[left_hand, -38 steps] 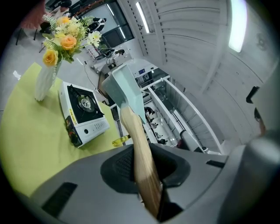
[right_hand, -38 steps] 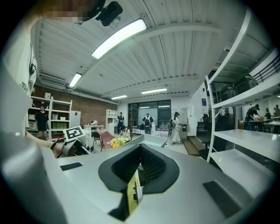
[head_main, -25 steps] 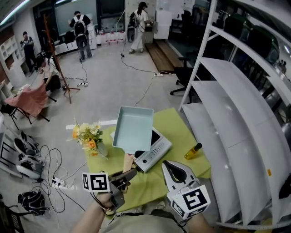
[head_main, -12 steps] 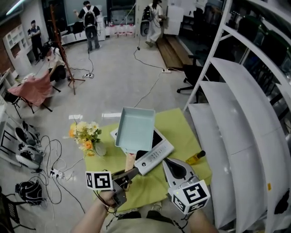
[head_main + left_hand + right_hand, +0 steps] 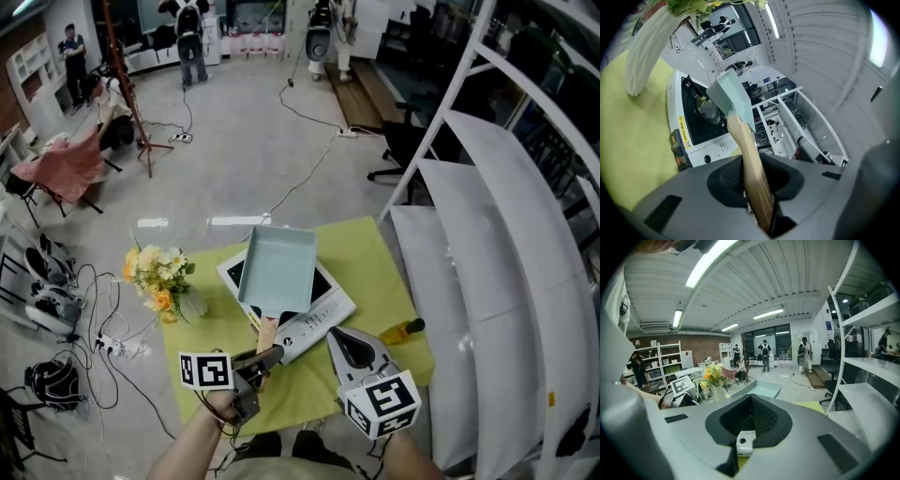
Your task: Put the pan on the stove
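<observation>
Step in hand: the set-down. Left hand-held gripper (image 5: 255,364) is clamped narrow on the light wooden handle (image 5: 751,164) of the pale blue-green rectangular pan (image 5: 278,269). The pan hangs over the black top of the white portable stove (image 5: 317,323). No view shows whether its base touches yet; prob. not. Right hand-held gripper (image 5: 351,345) has its jaws together w/ nothing between them and sits idle near the stove's front corner. Next move, I'd judge: bring the pan down level and centred on the black top, then let go of the handle. Room: the stove sits skewed on the counter w/ the yellow-green cloth (image 5: 370,258), and the handle juts out past the control panel toward the person, so release shouldn't need a sideways swing. Vase of yellow and orange flowers (image 5: 155,281) stands left, apart from the pan. Small amber bottle (image 5: 401,330) lies right of the stove, near the counter edge. White shelving (image 5: 487,244) is beyond that, well apart.
</observation>
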Demonstrator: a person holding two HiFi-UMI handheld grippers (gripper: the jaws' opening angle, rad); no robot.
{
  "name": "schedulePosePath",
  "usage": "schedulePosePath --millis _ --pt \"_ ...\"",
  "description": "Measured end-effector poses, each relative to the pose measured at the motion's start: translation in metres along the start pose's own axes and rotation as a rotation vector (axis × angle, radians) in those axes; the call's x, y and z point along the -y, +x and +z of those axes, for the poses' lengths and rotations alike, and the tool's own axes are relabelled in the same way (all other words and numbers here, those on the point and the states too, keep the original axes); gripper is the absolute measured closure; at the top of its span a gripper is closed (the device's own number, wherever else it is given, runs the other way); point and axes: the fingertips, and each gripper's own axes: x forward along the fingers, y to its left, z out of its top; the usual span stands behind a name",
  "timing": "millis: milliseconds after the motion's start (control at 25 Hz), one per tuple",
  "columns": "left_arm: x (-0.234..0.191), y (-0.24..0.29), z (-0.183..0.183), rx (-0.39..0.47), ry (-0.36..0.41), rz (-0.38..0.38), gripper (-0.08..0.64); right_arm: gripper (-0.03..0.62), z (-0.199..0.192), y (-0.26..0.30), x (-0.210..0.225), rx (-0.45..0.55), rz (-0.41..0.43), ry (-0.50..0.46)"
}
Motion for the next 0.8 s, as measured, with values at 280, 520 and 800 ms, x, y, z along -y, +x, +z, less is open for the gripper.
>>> schedulePosePath --millis 280,520,800 --pt "-0.031 0.012 -0.014 -0.017 -0.045 0.034 0.466 0.586 -0.023 0.013 0.005 -0.062 0.022 0.021" --pt "-0.049 0.018 -0.017 -0.002 -0.063 0.043 0.462 0.586 -0.034 0.021 0.007 -0.079 0.034 0.019" --pt "-0.064 0.02 -0.016 0.004 -0.043 0.074 0.466 0.586 -0.051 0.028 0.002 -0.112 0.044 0.041"
